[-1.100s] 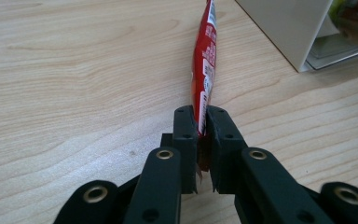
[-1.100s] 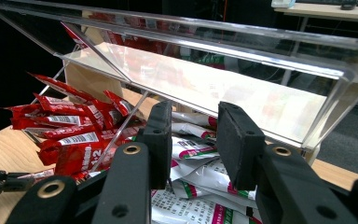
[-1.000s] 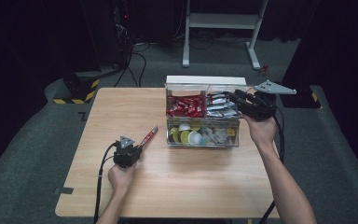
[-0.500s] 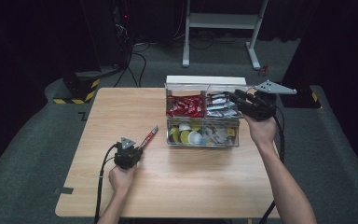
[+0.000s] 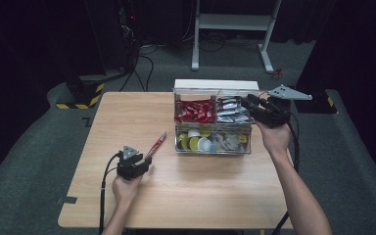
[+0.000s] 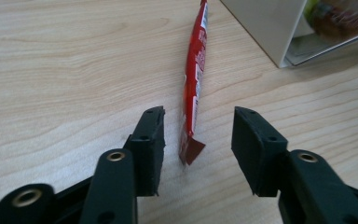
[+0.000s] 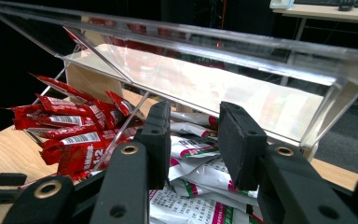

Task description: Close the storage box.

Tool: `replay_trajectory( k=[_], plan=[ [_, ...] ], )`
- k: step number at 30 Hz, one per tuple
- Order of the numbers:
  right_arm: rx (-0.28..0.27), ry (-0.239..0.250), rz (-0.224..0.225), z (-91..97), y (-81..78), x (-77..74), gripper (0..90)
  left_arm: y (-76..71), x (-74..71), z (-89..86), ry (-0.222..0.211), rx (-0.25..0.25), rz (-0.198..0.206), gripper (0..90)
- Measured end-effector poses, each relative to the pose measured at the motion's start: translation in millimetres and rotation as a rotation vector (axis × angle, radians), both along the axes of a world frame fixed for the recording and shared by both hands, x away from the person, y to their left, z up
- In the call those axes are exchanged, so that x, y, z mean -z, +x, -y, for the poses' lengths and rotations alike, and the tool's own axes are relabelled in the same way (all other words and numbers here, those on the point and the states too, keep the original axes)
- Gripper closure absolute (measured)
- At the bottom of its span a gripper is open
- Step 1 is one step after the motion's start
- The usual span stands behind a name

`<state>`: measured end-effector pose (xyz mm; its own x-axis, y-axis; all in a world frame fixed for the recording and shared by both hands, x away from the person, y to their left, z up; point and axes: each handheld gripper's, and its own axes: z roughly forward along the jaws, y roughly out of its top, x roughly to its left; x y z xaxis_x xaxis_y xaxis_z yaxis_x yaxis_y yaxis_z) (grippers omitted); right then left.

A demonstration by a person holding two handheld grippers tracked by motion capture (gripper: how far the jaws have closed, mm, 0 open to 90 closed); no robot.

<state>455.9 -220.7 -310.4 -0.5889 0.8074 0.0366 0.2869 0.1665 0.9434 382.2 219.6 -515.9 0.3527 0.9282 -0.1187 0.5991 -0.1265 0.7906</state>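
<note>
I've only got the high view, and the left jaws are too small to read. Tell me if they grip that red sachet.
Observer: No. The left gripper has just been opening; one end of the red sachet lies between its jaws, untouched.
Operator: Now report the right jaws.
Observer: The right gripper stands open over the white sachets, gripping nothing.
Operator: Say where the lid is.
Observer: The clear lid is raised, slanting above those jaws.

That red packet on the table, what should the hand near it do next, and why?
Probably lift the left gripper away. Its jaws have just been opening and now stand apart on either side of the red packet, which lies flat on the wooden table, no pad pressing it. The right gripper waits at the clear organizer box, above the white packets.
</note>
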Motion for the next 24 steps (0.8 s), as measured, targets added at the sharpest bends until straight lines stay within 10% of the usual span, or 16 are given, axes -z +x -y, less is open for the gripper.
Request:
replay_trajectory(
  k=[14,24],
  plan=[
    [-0.010,-0.004,-0.014,2.0,-8.1,5.2,64.1,-16.1,1.9,-38.0,-0.043,-0.079,-0.018,45.8],
    [-0.015,-0.008,-0.029,7.5,-17.6,10.6,63.8,-18.6,9.0,-55.7,0.008,-0.156,-0.043,44.7]
  ],
)
